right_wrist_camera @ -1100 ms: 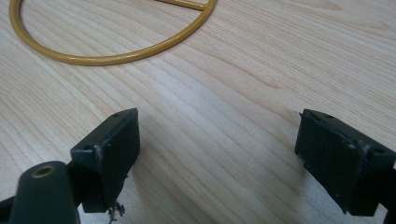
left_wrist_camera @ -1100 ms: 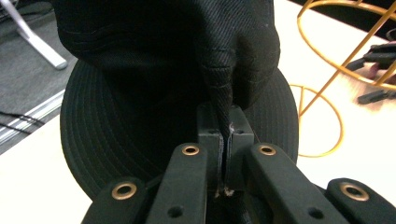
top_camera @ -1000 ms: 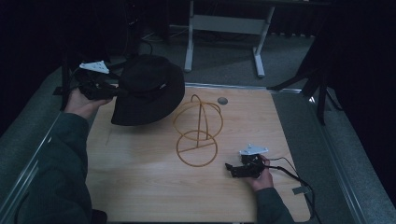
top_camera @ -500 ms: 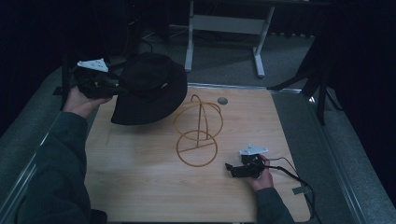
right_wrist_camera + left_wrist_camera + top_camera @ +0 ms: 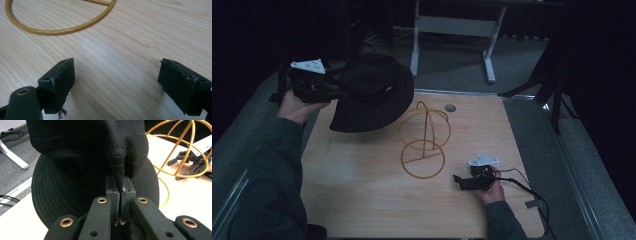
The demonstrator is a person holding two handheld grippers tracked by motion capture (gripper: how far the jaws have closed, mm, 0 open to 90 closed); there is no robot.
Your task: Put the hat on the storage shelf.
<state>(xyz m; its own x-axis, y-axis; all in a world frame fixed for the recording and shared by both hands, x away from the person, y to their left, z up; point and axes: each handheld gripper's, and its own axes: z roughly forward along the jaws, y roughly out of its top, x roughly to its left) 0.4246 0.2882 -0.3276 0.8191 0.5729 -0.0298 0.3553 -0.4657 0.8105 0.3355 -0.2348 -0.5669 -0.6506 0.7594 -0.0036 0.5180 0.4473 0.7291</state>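
A black brimmed hat [image 5: 372,92] hangs in the air over the table's back left, to the left of the gold wire hat stand [image 5: 424,140]. My left gripper [image 5: 334,92] is shut on a fold of the hat's fabric; in the left gripper view the fold [image 5: 119,170] is pinched between the pads, with the brim [image 5: 52,195] drooping behind. The stand [image 5: 180,147] shows past the hat there. My right gripper [image 5: 458,181] rests on the table at the front right, open with nothing between its jaws. In the right gripper view its fingertips [image 5: 62,82] lie on bare wood near the stand's base ring [image 5: 60,30].
The wooden table [image 5: 362,200] has a small grey round plug [image 5: 450,107] near its back edge. A cable [image 5: 522,182] trails from the right gripper toward the front right corner. A white desk frame [image 5: 452,25] stands on the floor behind the table.
The left hand has lifted the hat slightly and shifted it a little; the right gripper has stayed where it was.
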